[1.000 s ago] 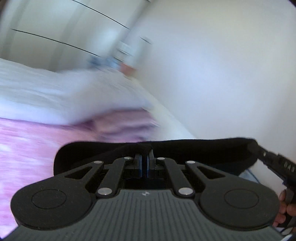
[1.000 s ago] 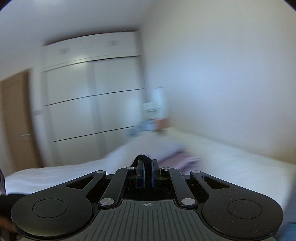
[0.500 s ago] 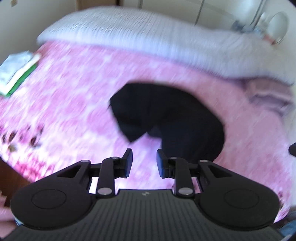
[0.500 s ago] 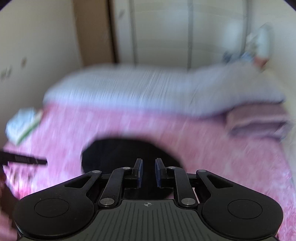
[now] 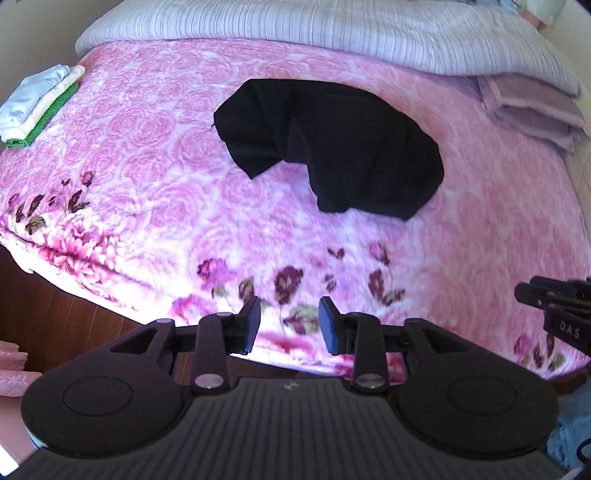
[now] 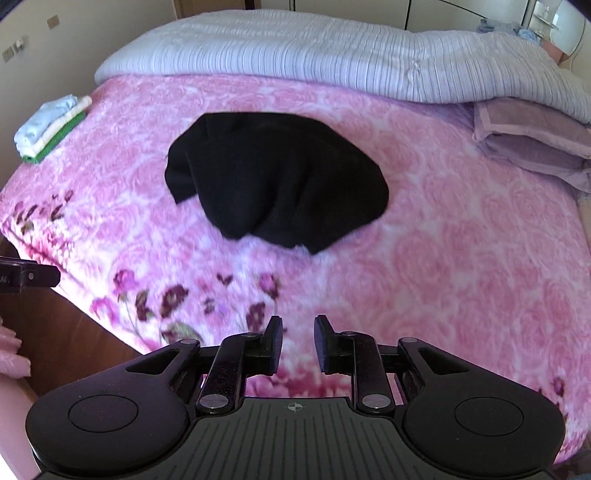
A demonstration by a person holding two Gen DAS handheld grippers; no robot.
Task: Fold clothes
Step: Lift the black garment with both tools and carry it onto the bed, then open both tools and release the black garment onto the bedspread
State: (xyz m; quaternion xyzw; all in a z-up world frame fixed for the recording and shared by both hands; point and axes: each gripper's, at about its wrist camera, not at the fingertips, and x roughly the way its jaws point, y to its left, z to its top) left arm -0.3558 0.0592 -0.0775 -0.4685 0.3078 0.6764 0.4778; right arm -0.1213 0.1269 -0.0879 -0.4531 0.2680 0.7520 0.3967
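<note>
A black garment [image 5: 332, 147] [image 6: 273, 177] lies crumpled in the middle of a pink flowered bedspread [image 5: 155, 192] [image 6: 461, 240]. My left gripper [image 5: 289, 326] hangs above the bed's near edge, well short of the garment; its jaws are opening and nothing is between them. My right gripper [image 6: 297, 343] hovers over the flowered border, also short of the garment, its jaws opening and empty. In the left wrist view the right gripper's tip [image 5: 554, 299] shows at the right edge. The left gripper's tip [image 6: 29, 277] shows at the left edge of the right wrist view.
A folded stack of white and green clothes [image 5: 37, 103] [image 6: 51, 127] sits at the bed's far left. A striped grey duvet [image 5: 332, 33] [image 6: 332, 55] lies along the back. Folded mauve blankets [image 5: 532, 110] [image 6: 535, 144] rest at the right. Dark wooden floor [image 5: 66, 325] shows below the bed edge.
Both grippers held the black garment shut, pointing at the wall. They tipped down toward the bed, let the garment drop onto the bedspread and spread their jaws wider.
</note>
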